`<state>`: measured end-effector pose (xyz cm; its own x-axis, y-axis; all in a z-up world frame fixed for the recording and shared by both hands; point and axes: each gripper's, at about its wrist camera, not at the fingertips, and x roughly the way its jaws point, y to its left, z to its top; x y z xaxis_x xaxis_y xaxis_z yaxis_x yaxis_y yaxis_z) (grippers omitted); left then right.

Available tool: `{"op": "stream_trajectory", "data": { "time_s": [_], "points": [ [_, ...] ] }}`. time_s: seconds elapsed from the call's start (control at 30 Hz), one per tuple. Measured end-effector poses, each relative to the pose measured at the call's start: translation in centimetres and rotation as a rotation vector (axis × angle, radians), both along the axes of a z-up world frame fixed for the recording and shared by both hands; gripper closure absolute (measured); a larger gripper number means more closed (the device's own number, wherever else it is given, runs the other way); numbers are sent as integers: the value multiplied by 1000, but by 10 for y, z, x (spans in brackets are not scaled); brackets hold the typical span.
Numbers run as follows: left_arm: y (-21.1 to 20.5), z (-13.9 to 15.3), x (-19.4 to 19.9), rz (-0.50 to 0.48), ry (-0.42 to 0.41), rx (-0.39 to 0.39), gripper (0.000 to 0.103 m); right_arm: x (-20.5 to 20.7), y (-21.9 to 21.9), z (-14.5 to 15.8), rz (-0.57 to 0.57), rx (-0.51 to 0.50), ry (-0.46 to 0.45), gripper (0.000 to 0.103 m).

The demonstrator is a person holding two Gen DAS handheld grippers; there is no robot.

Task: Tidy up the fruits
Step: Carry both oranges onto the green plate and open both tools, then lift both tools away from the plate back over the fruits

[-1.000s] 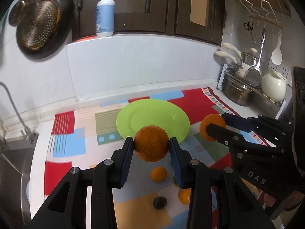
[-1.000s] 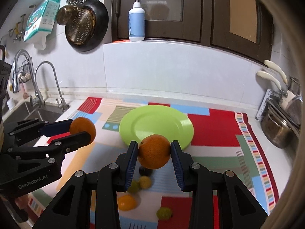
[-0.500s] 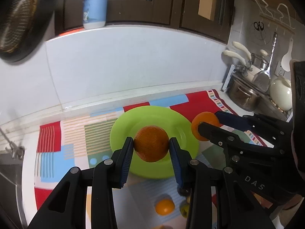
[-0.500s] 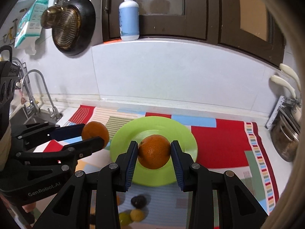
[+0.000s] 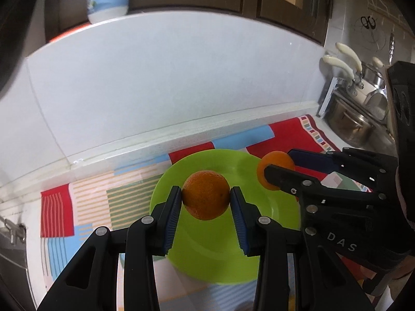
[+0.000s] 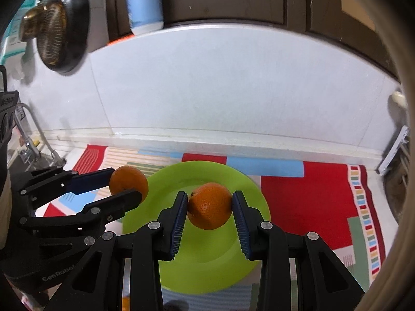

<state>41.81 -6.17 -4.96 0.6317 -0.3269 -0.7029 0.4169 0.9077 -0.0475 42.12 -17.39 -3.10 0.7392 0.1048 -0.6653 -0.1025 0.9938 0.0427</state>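
Note:
My left gripper [image 5: 205, 199] is shut on an orange [image 5: 206, 195] and holds it above the green plate [image 5: 215, 254]. My right gripper [image 6: 209, 204] is shut on a second orange [image 6: 209, 206], also above the green plate [image 6: 207, 269]. In the left wrist view the right gripper [image 5: 278, 167] with its orange [image 5: 275, 158] is over the plate's right rim. In the right wrist view the left gripper [image 6: 124, 185] with its orange [image 6: 128, 181] is over the plate's left rim. The plate is bare.
The plate lies on a colourful patchwork mat [image 6: 311, 189]. A white backsplash wall [image 5: 168, 83] stands close behind. Steel pots [image 5: 355, 127] stand at the right, a sink tap [image 6: 28, 140] at the left. A pan [image 6: 59, 26] and a soap bottle [image 6: 144, 2] are up on the wall.
Both grippers moved forward with their oranges, from over the loose small fruits on the mat to above the green plate. The small fruits have dropped out of sight.

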Motion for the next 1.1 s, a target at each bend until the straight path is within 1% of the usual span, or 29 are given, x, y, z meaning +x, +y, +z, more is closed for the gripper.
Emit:
{"op": "stream_trajectory", "data": {
  "time_s": [0.17, 0.3, 0.43, 0.57, 0.73, 0.87, 0.93, 1.0, 1.1],
  "points": [
    [-7, -13, 21, -11, 36, 13, 65, 26, -6, -16, 0, 4, 56, 66],
    [-12, -27, 36, -24, 66, 27, 65, 34, -8, -25, -2, -13, 78, 66],
    [-16, -41, 47, -34, 89, 44, 65, 45, -12, -37, -8, -11, 122, 66],
    [-19, -51, 56, -36, 107, 54, 65, 52, -15, -46, -13, 5, 156, 66],
    [-19, -59, 62, -39, 124, 63, 65, 60, -14, -55, -13, 3, 181, 66],
    [-18, -54, 60, -33, 99, 66, 60, 56, -11, -57, -24, -13, 187, 65],
    [-15, -47, 55, -25, 76, 70, 58, 49, -9, -53, -30, -30, 169, 65],
    [-11, -41, 50, -22, 68, 66, 51, 43, -9, -47, -33, -27, 158, 65],
    [-5, -30, 41, -15, 49, 60, 50, 30, -9, -37, -42, -13, 140, 65]
  ]
}}
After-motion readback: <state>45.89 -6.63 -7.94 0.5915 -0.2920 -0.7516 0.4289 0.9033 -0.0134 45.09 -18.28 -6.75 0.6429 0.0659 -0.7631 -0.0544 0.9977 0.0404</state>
